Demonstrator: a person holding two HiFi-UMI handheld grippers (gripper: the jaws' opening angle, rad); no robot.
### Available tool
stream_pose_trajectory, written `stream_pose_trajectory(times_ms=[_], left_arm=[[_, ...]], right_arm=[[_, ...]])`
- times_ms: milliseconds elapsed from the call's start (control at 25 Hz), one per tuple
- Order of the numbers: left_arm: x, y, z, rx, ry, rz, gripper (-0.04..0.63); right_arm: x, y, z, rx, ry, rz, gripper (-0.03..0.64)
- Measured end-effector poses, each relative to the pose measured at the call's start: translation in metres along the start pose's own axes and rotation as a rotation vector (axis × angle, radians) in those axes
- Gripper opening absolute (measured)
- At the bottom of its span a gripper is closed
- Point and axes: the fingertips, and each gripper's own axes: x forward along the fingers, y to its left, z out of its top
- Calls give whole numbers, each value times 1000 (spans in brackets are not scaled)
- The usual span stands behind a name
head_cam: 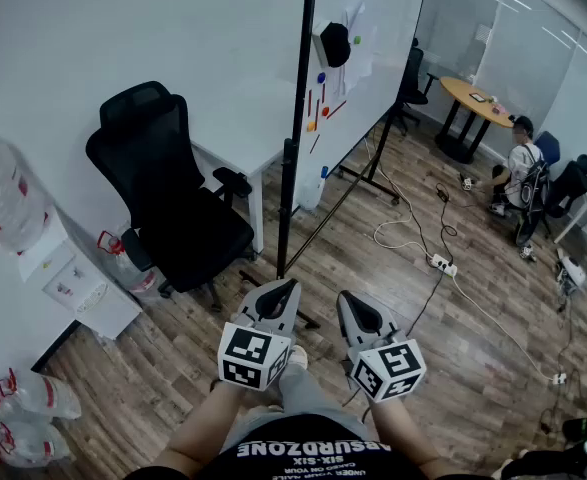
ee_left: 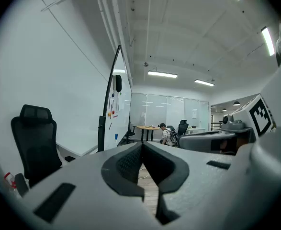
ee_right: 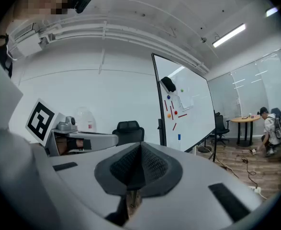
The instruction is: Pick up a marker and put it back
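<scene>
Both tongs are squeezed all the way closed with nothing in them: the left tongs (head_cam: 286, 287) and right tongs (head_cam: 347, 299) sit side by side out in front, pointing roughly level over the wood floor (head_cam: 473, 348). The red markers (head_cam: 335, 109) are stuck up on the whiteboard (head_cam: 373, 28), just below a black eraser (head_cam: 333, 43), well apart from either of the tongs. There's a black office chair (head_cam: 163, 178) parked left of the board.
</scene>
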Motion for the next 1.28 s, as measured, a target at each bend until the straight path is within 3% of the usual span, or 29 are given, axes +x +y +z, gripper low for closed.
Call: stream_pose_trajectory(times_ms=[800,960,1280], left_arm=[[74,43,4,-14,41,-44,8],[92,53,6,-18,45,-49,8],[120,71,16,-11,45,-34,8]], right_arm=[[72,-53,6,45,-17,-42,2],[85,-66,15,64,-49,-35,123],[113,-104,30,72,-58,-68,210]])
